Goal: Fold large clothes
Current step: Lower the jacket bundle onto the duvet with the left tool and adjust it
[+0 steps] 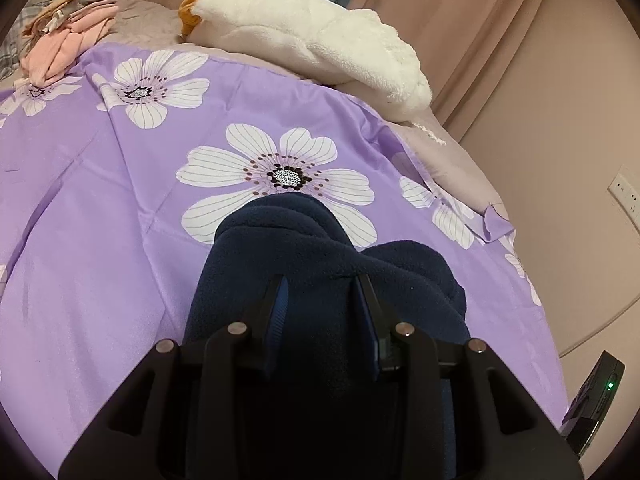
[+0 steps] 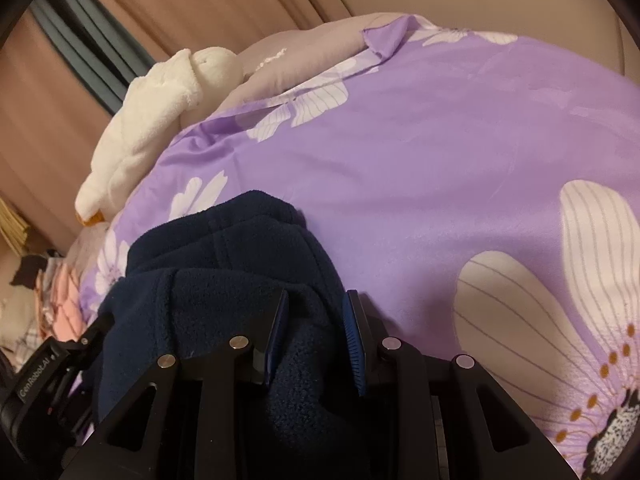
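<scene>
A navy fleece garment [image 1: 280, 232] lies bunched on a purple flowered bedsheet [image 1: 100, 200]. In the left wrist view my left gripper [image 1: 320, 284] sits over the near part of the fleece. Its jaws stand apart, with the cloth lying loose between them. In the right wrist view the same fleece [image 2: 224, 248] is heaped to the left on the sheet [image 2: 440, 160]. My right gripper [image 2: 316, 296] is shut on a thick fold of it that fills the gap between the blue pads [image 2: 354, 340].
A white plush goose [image 1: 312, 36] lies along the far edge of the bed, and a pile of pink clothes [image 1: 68, 40] sits at the far left corner. Beige curtains [image 1: 480, 20] hang behind. The other gripper's body [image 2: 40, 380] shows at the lower left.
</scene>
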Demonstrator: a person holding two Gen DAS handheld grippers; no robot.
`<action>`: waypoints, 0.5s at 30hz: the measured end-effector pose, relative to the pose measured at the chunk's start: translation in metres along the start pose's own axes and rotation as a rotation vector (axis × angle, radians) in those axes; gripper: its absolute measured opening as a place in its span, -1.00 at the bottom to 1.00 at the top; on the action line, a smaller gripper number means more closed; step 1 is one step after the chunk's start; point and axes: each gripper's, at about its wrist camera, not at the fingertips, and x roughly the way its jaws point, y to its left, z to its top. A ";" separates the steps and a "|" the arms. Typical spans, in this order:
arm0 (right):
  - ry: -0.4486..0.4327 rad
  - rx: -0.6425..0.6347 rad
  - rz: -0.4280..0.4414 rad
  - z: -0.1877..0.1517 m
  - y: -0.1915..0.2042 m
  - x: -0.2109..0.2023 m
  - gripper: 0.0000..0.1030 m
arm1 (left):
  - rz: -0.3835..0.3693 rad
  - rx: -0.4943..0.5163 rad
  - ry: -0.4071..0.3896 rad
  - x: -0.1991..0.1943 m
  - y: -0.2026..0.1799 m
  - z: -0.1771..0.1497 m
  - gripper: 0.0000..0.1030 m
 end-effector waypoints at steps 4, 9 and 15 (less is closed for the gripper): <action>-0.003 -0.020 -0.026 0.004 0.008 0.004 -0.48 | 0.000 0.000 -0.001 0.002 0.003 0.000 -0.30; -0.040 -0.044 -0.067 0.002 0.012 -0.002 -0.48 | 0.002 0.009 -0.006 0.001 0.006 -0.001 -0.29; -0.081 0.013 -0.072 -0.002 0.004 -0.012 -0.11 | -0.003 0.006 -0.013 -0.001 0.008 0.000 -0.26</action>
